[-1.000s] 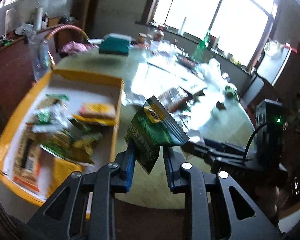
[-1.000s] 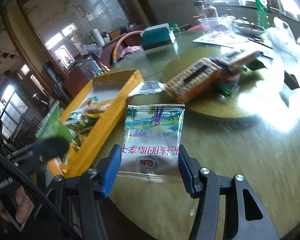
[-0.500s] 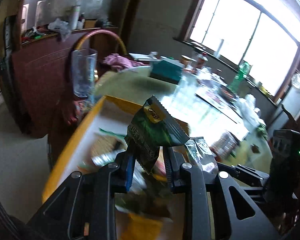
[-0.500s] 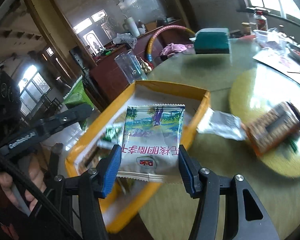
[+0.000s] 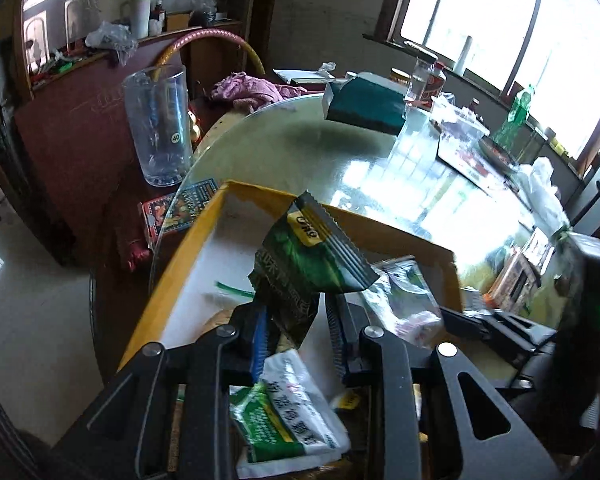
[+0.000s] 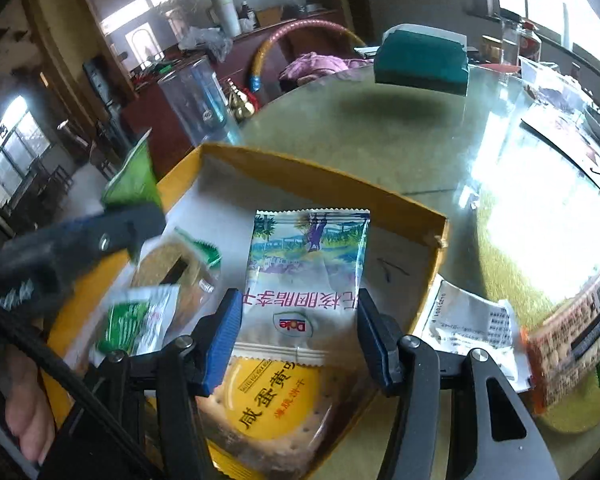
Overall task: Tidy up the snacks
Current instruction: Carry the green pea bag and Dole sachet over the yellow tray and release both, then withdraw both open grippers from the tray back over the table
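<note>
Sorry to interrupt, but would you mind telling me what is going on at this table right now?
A person is sorting snacks into a yellow cardboard box on the glass-topped table, with a handheld gripper in each hand. The left gripper holds a dark green packet above the box, and the right gripper holds a white Dole packet over it too. Several snacks already lie inside; an orange biscuit pack and a silver wrapper remain on the table.
</note>
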A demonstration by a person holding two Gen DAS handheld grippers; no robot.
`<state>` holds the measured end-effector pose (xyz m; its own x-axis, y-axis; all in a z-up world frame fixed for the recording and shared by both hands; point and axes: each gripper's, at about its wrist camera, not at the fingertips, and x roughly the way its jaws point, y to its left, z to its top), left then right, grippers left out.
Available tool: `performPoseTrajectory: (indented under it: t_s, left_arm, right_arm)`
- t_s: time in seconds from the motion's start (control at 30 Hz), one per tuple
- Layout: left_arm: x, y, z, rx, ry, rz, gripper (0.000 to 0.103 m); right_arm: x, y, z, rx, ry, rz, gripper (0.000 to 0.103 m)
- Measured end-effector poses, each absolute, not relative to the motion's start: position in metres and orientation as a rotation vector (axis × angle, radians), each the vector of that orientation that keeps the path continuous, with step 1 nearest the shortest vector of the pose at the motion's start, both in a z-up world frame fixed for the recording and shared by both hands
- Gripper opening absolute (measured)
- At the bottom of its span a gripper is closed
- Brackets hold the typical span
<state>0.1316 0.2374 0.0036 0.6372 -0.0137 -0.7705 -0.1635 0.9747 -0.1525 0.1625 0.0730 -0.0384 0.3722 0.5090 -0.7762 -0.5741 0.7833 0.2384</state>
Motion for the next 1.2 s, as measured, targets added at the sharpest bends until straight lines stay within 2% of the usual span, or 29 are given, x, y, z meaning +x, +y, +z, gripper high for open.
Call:
performPoseTrajectory:
  t_s: [0.3, 0.37, 0.43, 0.5, 0.67, 0.77, 0.87, 1.2]
  left_arm:
    - [0.160, 0.229, -0.024, -0.147, 1.031, 0.096, 0.029]
    - [0.160, 0.227, -0.027, -0.132, 1.051, 0.094, 0.038]
    - [0.157, 0.229, -0.026, -0.144, 1.038, 0.098, 0.066]
    - [0.153, 0.231, -0.023, -0.172, 1.021, 0.089, 0.074]
    - [0.128, 0.219, -0.001, -0.184, 0.945, 0.102, 0.075]
    - [0.093, 0.193, 0.020, -0.161, 0.835, 0.091, 0.082]
    - [0.061, 0.164, 0.029, -0.155, 0.775, 0.083, 0.083]
    - [0.015, 0.067, 0.024, -0.149, 0.735, -0.028, 0.083]
  right_arm:
    - [0.161, 0.061, -0.033, -0.012, 0.968, 0.700, 0.059]
    - [0.157, 0.059, -0.029, 0.014, 0.961, 0.716, 0.065]
    - [0.150, 0.053, -0.024, 0.026, 0.942, 0.718, 0.070]
    - [0.142, 0.043, -0.017, 0.044, 0.915, 0.704, 0.072]
    - [0.115, 0.005, -0.005, 0.121, 0.879, 0.743, 0.073]
    - [0.093, -0.027, -0.005, 0.173, 0.842, 0.730, 0.078]
    - [0.071, -0.063, -0.014, 0.211, 0.821, 0.671, 0.079]
    - [0.049, -0.159, -0.036, 0.319, 0.851, 0.511, 0.079]
